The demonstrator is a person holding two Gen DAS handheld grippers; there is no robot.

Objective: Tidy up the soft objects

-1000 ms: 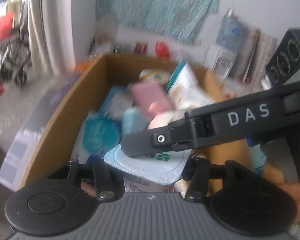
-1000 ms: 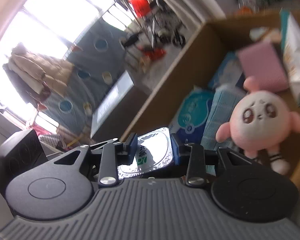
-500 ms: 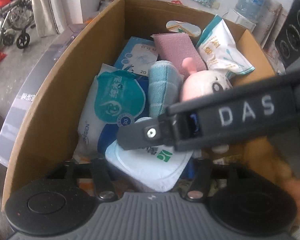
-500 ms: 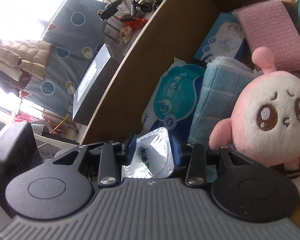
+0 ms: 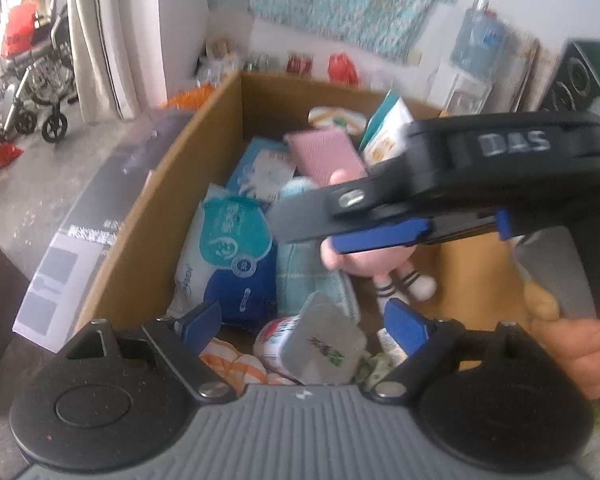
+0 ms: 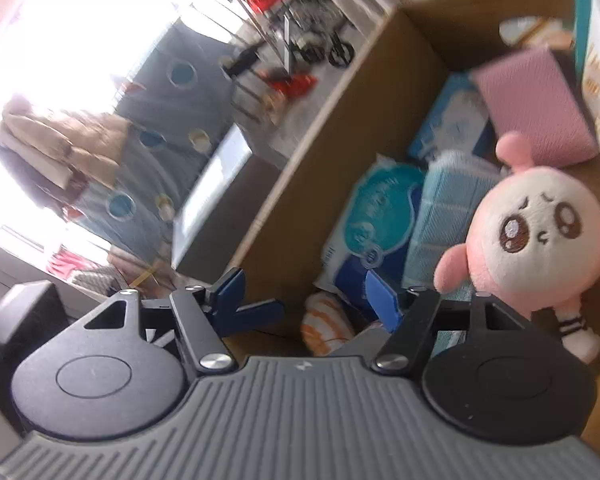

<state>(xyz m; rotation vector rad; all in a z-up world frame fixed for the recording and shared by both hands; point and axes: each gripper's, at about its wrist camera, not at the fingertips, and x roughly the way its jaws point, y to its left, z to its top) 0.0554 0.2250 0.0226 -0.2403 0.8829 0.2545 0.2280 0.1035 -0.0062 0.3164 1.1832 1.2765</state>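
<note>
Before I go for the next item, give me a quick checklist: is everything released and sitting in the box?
1. Left gripper released: ok. Its jaws have just been opening, with nothing pressed between the pads.
2. Right gripper released: ok. Its jaws have just been opening, with nothing between them.
3. Foil-topped pack inside the cardboard box: ok. It lies tilted at the near end.
4. Pink plush toy in the box: ok. It lies beside the teal towel.
5. Space above the box free: not ok. The right gripper crosses it in the left wrist view.
6. Soft items left outside the box: cannot tell.
</note>
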